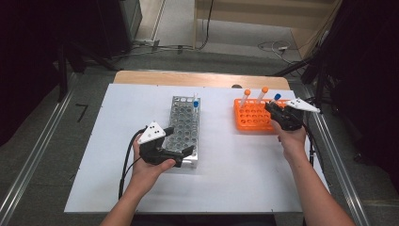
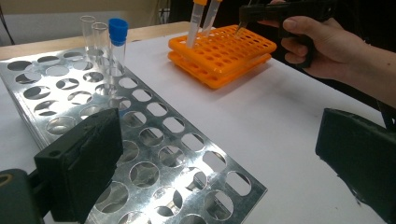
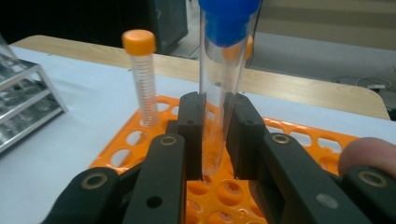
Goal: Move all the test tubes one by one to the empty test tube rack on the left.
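My right gripper [image 3: 214,126] is shut on a clear tube with a blue cap [image 3: 222,84], held upright with its tip just over the holes of the orange rack [image 3: 299,135]. From the high view, the right gripper [image 1: 272,109] is at that rack's right edge [image 1: 254,123], with the blue cap [image 1: 276,97] above it. Two orange-capped tubes [image 1: 246,96] stand in the rack's far rows. My left gripper [image 2: 219,172] is open and holds nothing. It hovers at the near right corner of the metal rack [image 2: 154,140], also visible in the high view [image 1: 184,157].
The metal rack [image 1: 183,127] stands mid-table on the white sheet, with a blue-capped tube [image 2: 117,42] and two uncapped clear tubes [image 2: 88,28] at its far end. White table [image 1: 235,174] lies bare between and in front of the racks. Cables cross the floor beyond.
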### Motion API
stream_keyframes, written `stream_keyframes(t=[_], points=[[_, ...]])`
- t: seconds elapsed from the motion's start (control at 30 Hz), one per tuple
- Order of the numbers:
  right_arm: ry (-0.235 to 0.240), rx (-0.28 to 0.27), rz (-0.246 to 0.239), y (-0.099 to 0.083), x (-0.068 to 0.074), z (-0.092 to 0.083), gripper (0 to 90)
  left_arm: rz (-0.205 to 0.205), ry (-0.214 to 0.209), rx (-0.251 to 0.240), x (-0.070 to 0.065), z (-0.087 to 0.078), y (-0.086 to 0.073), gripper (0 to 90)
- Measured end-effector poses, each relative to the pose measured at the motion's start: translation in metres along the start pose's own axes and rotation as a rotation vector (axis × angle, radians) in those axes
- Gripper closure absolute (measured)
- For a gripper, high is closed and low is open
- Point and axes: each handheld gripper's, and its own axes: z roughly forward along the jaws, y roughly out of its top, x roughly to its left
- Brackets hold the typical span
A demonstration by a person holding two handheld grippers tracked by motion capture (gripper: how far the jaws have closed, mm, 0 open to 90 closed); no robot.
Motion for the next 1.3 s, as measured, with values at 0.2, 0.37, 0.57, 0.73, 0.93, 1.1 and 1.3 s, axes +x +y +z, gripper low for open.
stream_keyframes(t=[0.2, 0.37, 0.57, 0.73, 0.93, 1.1, 1.3], points=[[0.045, -0.013, -0.032, 0.003, 0.016, -0.014, 75.0, 0.004, -0.003, 0.001, -0.002, 0.001, 0.0, 0.9], [0.076, 0.002, -0.052, -0.003, 0.029, -0.023, 75.1, 0.004, -0.007, -0.002, -0.004, 0.002, 0.001, 0.9], [0.124, 0.017, -0.065, -0.014, 0.048, -0.033, 75.0, 0.012, -0.013, -0.001, -0.007, 0.003, 0.002, 0.9], [0.162, 0.028, -0.079, -0.022, 0.065, -0.042, 75.1, 0.015, -0.02, -0.004, -0.01, 0.003, 0.003, 0.9], [0.206, 0.035, -0.097, -0.03, 0.085, -0.055, 75.0, 0.022, -0.027, -0.005, -0.014, 0.004, 0.004, 0.9], [0.24, 0.038, -0.099, -0.034, 0.097, -0.066, 75.0, 0.034, -0.034, -0.001, -0.017, 0.005, 0.005, 0.9], [0.283, 0.052, -0.11, -0.04, 0.114, -0.076, 75.1, 0.047, -0.041, 0.001, -0.022, 0.005, 0.005, 0.9]])
